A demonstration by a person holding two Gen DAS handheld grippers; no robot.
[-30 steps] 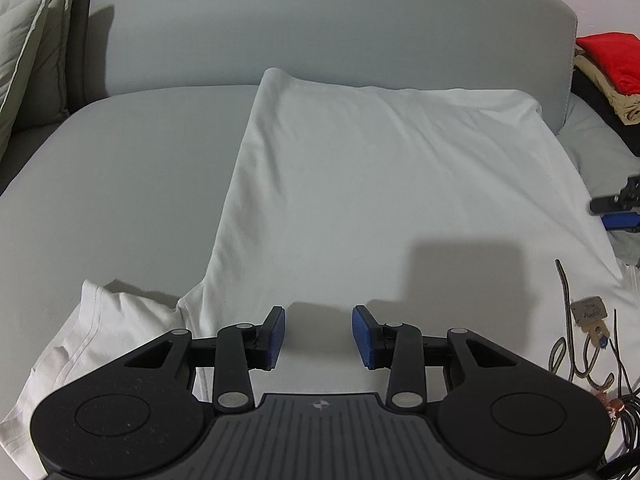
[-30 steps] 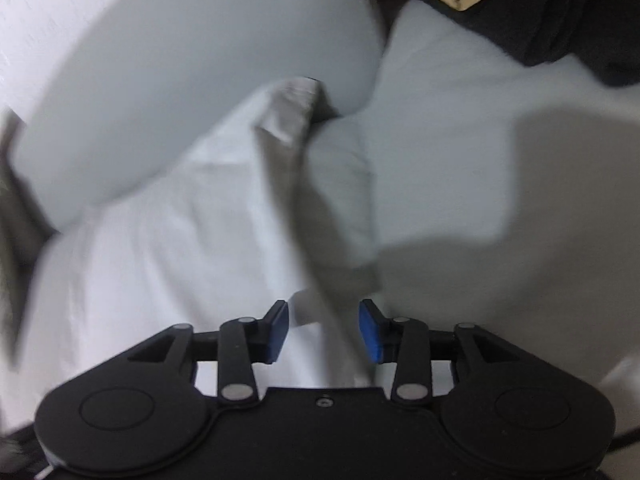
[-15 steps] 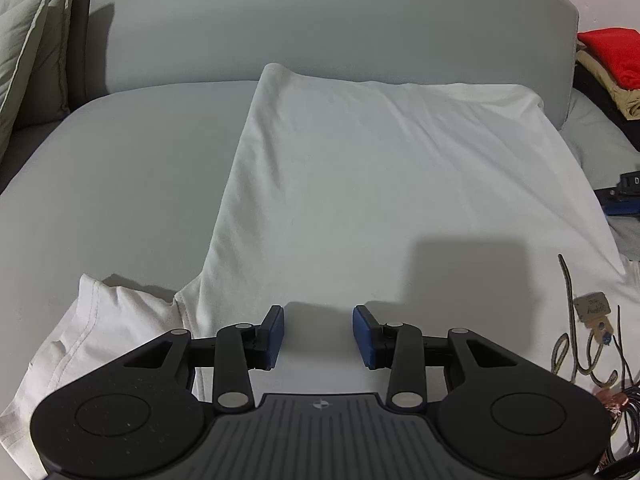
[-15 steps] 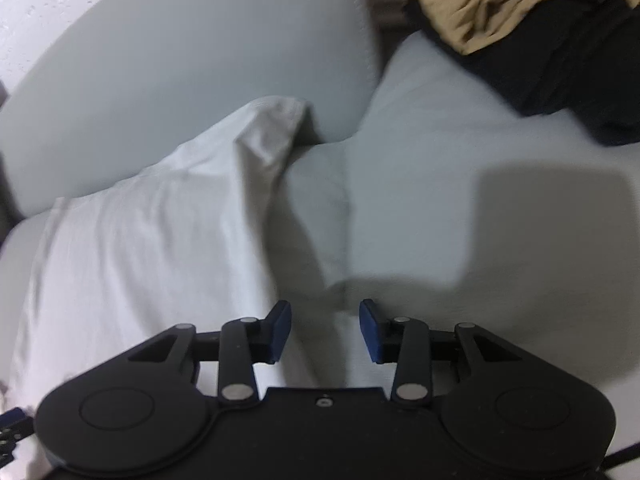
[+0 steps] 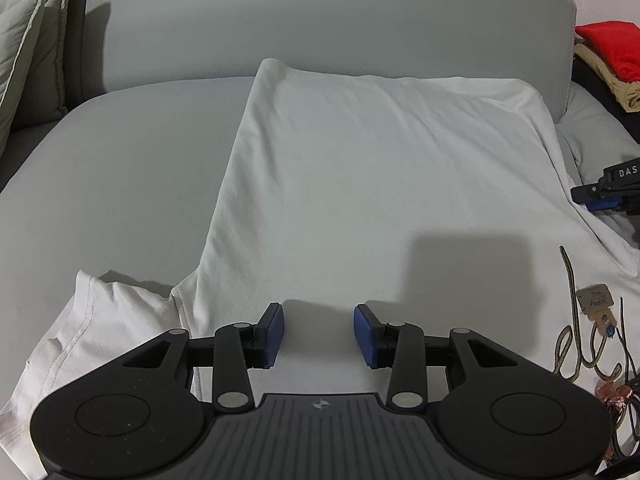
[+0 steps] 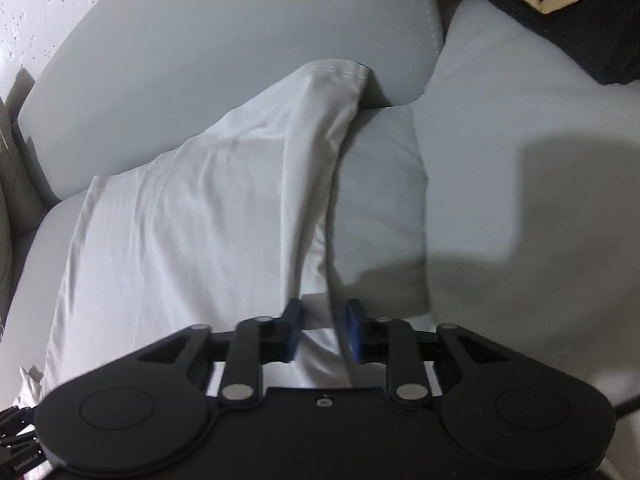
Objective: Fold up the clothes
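Observation:
A white t-shirt (image 5: 380, 184) lies spread flat on a grey sofa seat, its hem up against the backrest and one sleeve (image 5: 100, 320) sticking out at the lower left. My left gripper (image 5: 319, 334) is open and empty, just above the shirt near its collar end. My right gripper (image 6: 322, 330) has its jaws around the shirt's right edge (image 6: 316, 208), which is lifted into a ridge; the jaws are narrowed but a gap shows beside the cloth. The right gripper's tip shows at the right edge of the left wrist view (image 5: 600, 194).
The grey sofa backrest (image 5: 320, 20) rises behind the shirt. A pile of red, tan and black clothes (image 5: 608, 60) sits at the far right. A light cushion (image 5: 24, 60) stands at the left. A lanyard with keys and a tag (image 5: 592, 320) lies at the lower right.
My right gripper has moved onto the shirt's right edge and its jaws have narrowed around the cloth, lifting it. My left gripper has barely moved and stays open.

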